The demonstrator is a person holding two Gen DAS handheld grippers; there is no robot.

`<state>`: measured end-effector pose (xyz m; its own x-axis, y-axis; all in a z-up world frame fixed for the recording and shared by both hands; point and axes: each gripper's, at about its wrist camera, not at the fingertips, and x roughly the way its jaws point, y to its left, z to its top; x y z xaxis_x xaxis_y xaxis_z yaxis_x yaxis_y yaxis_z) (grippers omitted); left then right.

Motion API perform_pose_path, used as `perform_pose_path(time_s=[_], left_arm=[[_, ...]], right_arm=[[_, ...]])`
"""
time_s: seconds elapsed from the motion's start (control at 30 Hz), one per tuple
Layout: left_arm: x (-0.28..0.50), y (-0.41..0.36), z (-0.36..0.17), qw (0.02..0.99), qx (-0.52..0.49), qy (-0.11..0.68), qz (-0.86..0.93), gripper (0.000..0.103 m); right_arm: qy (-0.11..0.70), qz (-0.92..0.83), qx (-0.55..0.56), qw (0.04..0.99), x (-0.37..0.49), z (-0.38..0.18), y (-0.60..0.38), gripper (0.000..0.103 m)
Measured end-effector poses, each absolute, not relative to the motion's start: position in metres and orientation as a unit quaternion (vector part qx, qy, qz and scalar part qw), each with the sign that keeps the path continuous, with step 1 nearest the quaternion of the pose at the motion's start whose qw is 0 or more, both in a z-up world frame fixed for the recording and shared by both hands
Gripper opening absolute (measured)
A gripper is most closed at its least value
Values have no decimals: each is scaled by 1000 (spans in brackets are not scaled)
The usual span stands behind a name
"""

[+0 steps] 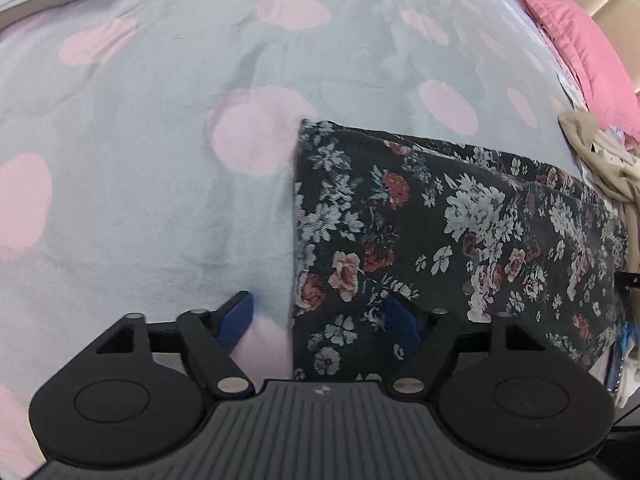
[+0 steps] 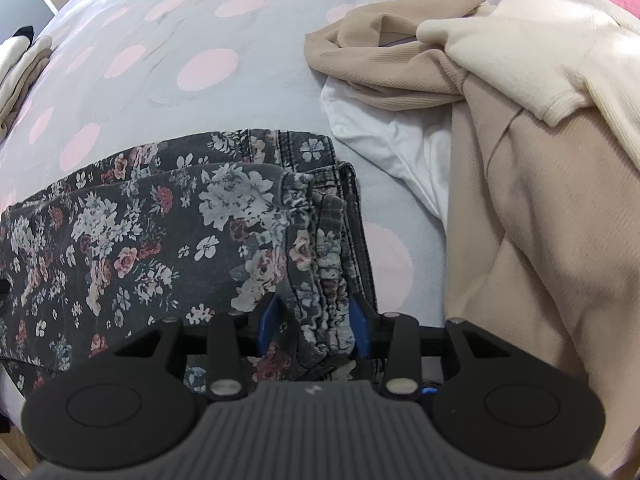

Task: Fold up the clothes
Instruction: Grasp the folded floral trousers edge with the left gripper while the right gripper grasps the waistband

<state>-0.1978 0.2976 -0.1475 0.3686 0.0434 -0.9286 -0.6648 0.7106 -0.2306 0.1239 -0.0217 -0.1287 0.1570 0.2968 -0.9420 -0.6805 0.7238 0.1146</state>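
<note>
Dark floral trousers (image 1: pixel 440 216) lie folded on a grey bedspread with pink dots (image 1: pixel 160 140). My left gripper (image 1: pixel 320 320) is open, its blue fingers (image 1: pixel 236 320) wide apart astride the trousers' left folded edge. In the right wrist view the trousers (image 2: pixel 140 232) fill the lower left, with their gathered hems (image 2: pixel 320 264) at the right end. My right gripper (image 2: pixel 314 324) has its blue fingers (image 2: pixel 358 324) on either side of the bunched hems, closed on them.
A pile of loose clothes lies right of the trousers: a beige top (image 2: pixel 520 220), a cream sweater (image 2: pixel 540 48) and a white shirt (image 2: pixel 392 140). A pink pillow (image 1: pixel 580 40) lies at the far right. Folded pale cloth (image 2: pixel 20 68) sits at the far left.
</note>
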Motion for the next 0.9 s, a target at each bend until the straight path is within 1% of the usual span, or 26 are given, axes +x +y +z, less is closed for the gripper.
perform_pose_path(time_s=[0.13,0.2,0.3,0.37,0.4,0.47,0.5,0.57,0.6,0.63,0.67,0.77,0.9], left_arm=[[-193,288,-150,776,-281,511,241,76],[-194,289,-149,777,-282,509,241,75],[-196,289,-147,780,-284,503,240,65],[-197,288,-145,782,-286,500,239,55],[-196,287,-144,783,-286,498,239,53],[-196,284,-141,785,-285,495,240,43],[-196,284,-140,786,-287,492,242,40],[-197,283,-138,787,-293,484,247,24],[-197,283,-136,788,-295,481,248,21],[-198,283,-134,789,-298,477,249,14],[-198,283,-132,790,-300,473,250,11],[-201,282,-124,794,-307,459,253,8],[-207,280,-103,808,-313,433,248,7]], right_arm=[[560,328,-175,741,124,-129,-20,43],[559,327,-177,741,123,-128,-20,43],[556,329,-180,742,122,-127,-20,43],[555,329,-180,742,122,-127,-20,43],[555,329,-179,743,122,-127,-21,43],[555,328,-178,743,122,-127,-21,43],[555,327,-178,744,122,-126,-21,43],[554,327,-178,745,122,-126,-21,43],[553,327,-177,745,122,-125,-21,43],[552,327,-177,746,122,-125,-22,43],[552,326,-176,747,122,-125,-22,43],[552,323,-173,749,122,-124,-24,43],[550,322,-170,751,124,-122,-25,43]])
